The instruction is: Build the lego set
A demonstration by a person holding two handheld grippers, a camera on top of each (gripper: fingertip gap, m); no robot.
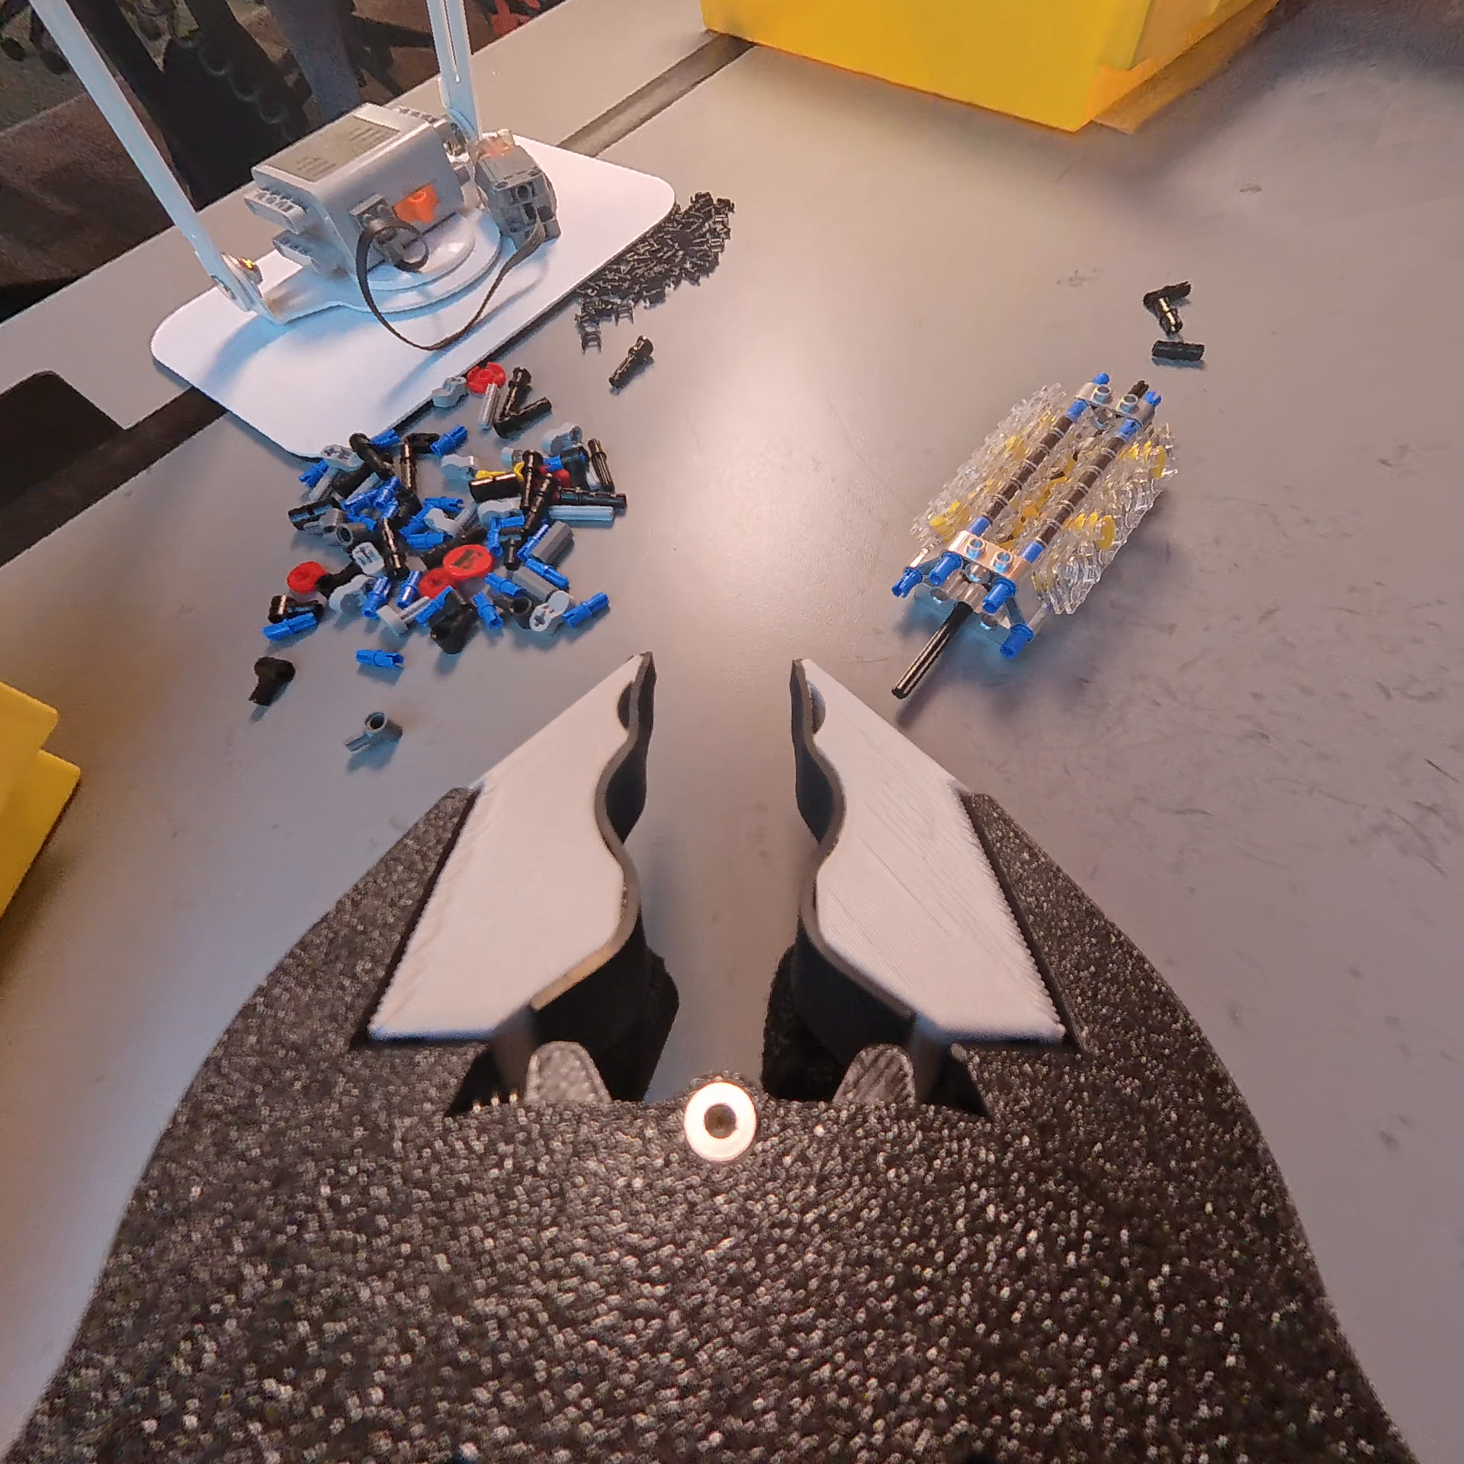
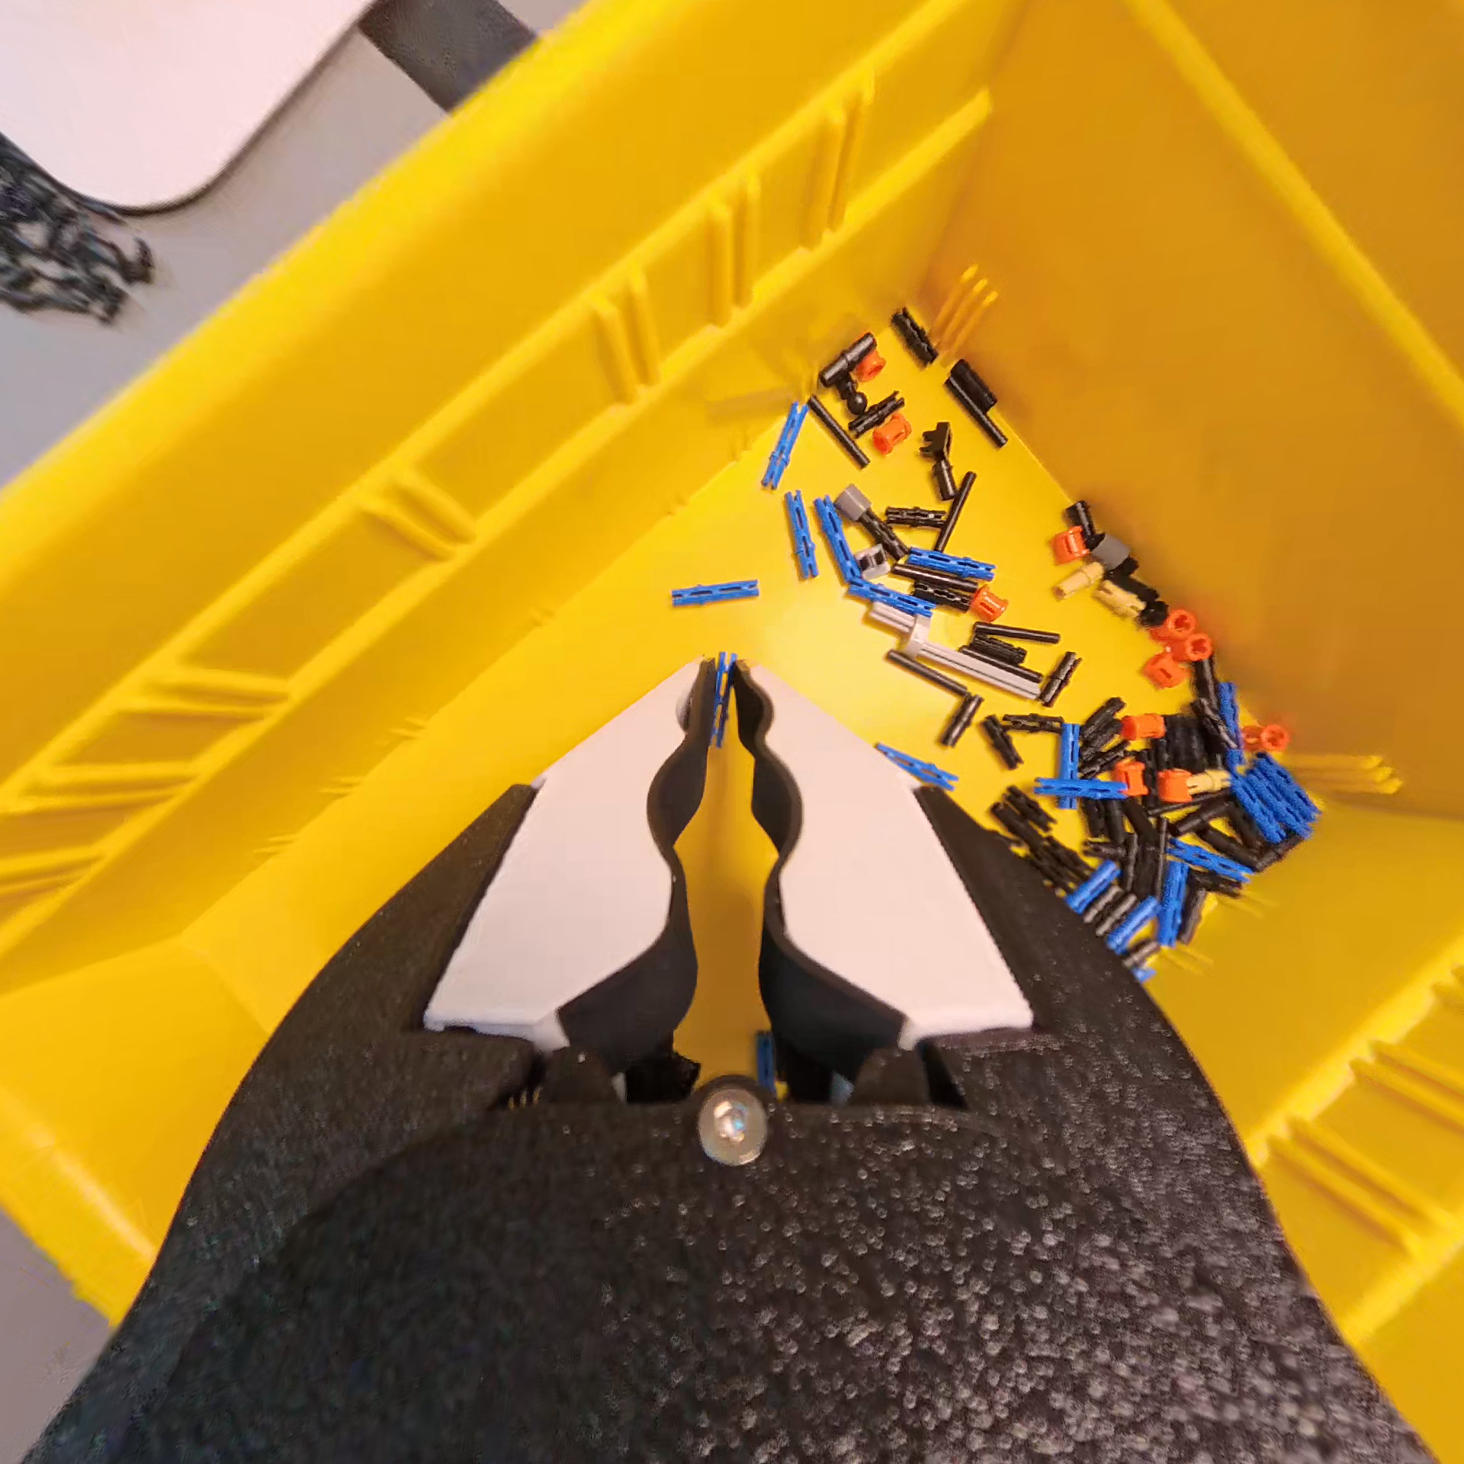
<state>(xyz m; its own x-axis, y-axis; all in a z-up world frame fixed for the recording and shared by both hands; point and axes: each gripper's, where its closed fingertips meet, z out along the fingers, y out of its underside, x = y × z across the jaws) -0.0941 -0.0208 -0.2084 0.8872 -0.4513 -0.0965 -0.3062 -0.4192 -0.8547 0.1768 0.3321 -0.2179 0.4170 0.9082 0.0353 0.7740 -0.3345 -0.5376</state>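
- Right wrist view: right gripper (image 2: 722,673) is seen closed on a blue pin (image 2: 721,701), held inside the yellow bin (image 2: 475,444), above its floor.
- Pin is judged light, stiff and slippery; it is pinched at mid-length by the tips.
- Loose pins (image 2: 1109,737) are shown only here.
- Left wrist view: left gripper (image 1: 722,673) is seen part open, empty, over the table (image 1: 1188,871).
- Parts pile (image 1: 451,539) and clear assembly (image 1: 1046,507) are shown only there.
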